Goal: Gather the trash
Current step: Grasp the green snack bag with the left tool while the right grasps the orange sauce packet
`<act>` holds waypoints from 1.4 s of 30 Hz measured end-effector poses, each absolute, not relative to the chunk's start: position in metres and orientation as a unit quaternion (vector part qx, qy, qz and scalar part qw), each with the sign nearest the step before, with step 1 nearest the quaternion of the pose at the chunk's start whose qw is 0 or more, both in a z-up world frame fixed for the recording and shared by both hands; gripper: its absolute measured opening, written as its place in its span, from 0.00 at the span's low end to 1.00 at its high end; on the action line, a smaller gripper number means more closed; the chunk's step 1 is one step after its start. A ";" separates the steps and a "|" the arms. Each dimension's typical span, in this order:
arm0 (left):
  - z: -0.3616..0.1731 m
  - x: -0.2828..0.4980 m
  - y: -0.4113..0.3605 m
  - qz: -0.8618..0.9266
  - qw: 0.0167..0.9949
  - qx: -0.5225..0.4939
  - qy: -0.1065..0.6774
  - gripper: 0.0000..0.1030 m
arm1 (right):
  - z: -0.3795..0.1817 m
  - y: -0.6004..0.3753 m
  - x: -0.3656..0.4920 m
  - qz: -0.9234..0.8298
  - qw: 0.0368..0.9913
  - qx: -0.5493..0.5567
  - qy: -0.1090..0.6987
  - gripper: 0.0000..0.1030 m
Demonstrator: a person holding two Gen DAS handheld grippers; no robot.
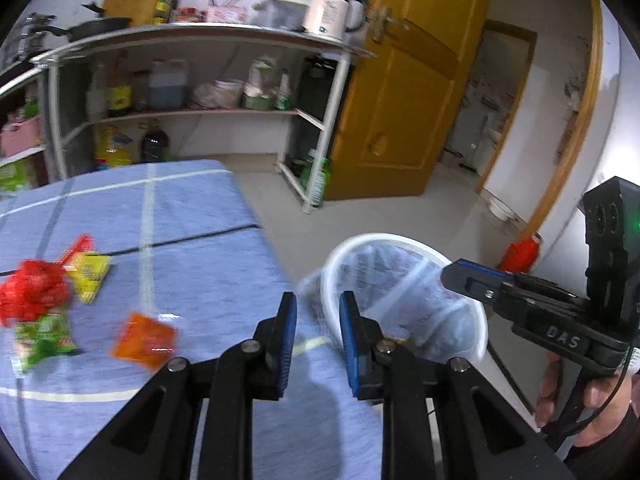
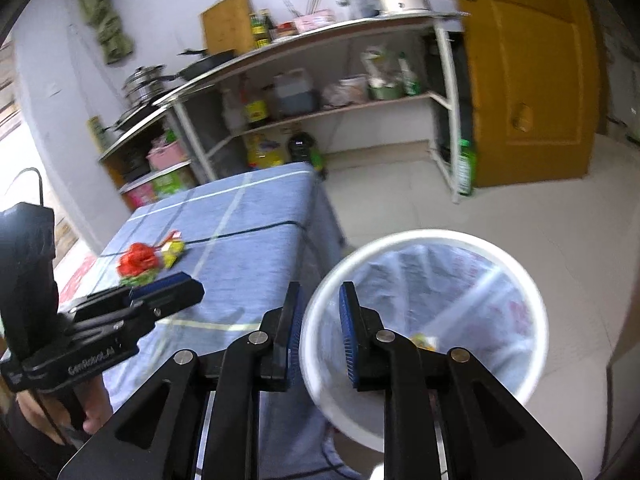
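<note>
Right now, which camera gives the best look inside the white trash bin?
The right wrist view: it looks down into the white trash bin, showing its liner and a yellow wrapper inside. The left wrist view shows the bin obliquely, blurred and partly behind the right gripper.

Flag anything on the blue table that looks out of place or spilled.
Loose wrappers lie scattered on the blue tablecloth: a red crumpled one, a yellow, a green and an orange packet. They belong in the white bin beside the table.

White walls, pale tiled floor [image 2: 420,200], open yellow door [image 1: 404,92], cluttered white shelving [image 1: 192,80]
</note>
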State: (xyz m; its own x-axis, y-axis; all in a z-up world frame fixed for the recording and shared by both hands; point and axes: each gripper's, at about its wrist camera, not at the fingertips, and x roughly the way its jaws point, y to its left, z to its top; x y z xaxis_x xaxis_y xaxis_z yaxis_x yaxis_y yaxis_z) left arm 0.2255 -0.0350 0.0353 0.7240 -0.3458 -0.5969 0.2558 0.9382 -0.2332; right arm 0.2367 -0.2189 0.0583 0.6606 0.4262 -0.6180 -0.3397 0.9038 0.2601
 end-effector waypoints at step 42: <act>-0.041 0.226 0.160 0.007 0.895 -0.213 0.393 0.46 | -0.026 0.004 0.293 0.387 0.799 -0.185 0.422 0.52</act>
State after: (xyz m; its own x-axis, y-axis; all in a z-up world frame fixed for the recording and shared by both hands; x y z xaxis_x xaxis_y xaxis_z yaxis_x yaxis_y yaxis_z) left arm 0.2259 0.1604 -0.0409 0.6918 -0.1547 -0.7053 -0.1793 0.9094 -0.3753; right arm 0.2931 0.0044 -0.0258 0.3443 0.4624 -0.8171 -0.7750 0.6312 0.0306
